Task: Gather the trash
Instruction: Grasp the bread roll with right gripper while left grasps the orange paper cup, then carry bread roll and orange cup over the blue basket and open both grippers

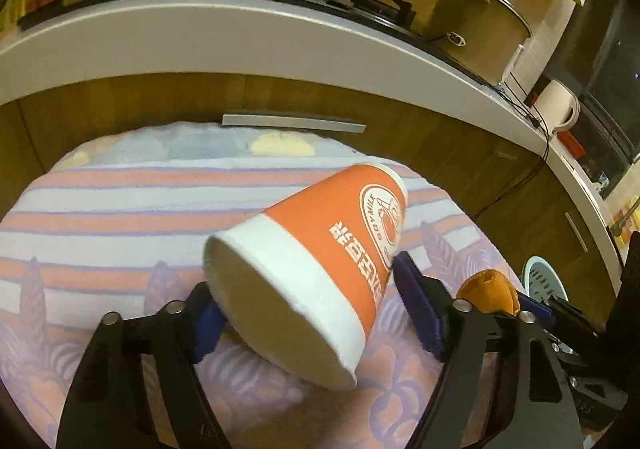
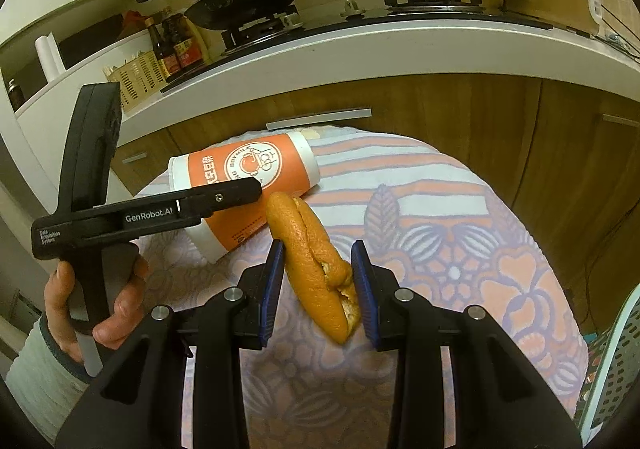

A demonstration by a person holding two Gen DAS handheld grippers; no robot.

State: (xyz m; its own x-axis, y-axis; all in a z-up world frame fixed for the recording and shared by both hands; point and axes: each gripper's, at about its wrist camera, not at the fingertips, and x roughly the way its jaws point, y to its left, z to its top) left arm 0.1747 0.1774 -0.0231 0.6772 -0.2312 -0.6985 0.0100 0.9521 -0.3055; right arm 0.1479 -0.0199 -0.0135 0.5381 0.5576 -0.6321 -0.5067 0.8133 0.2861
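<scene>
Orange and white paper is what fills my left wrist view: the paper cup (image 1: 316,265) lies on its side on the striped towel (image 1: 120,217), base toward my camera, its mouth hidden from here. My left gripper (image 1: 308,313) has a blue pad on each flank of the cup; the left pad is tucked behind the cup's base and I cannot see whether it presses the wall, while the right pad (image 1: 416,305) sits against the printed side. I read that as closed on the cup, though the far contact is concealed.

Just right of the cup, the orange peel (image 2: 316,265) sits between the blue pads (image 2: 272,289) of my right gripper (image 2: 318,289). The right pad touches the peel's lower end; the left pad meets its upper edge, so it looks gripped. I cannot tell from either view whether peel or cup is lifted clear of the towel.

In the right wrist view the left gripper's black body (image 2: 132,217) crosses the cup's front and hides part of the print; the left hand (image 2: 80,309) wraps its handle. Further right of the cup, a pale perforated basket (image 2: 612,365) is cut off by the frame edge, its inside unseen. Behind the cup runs the white counter (image 1: 240,33).
</scene>
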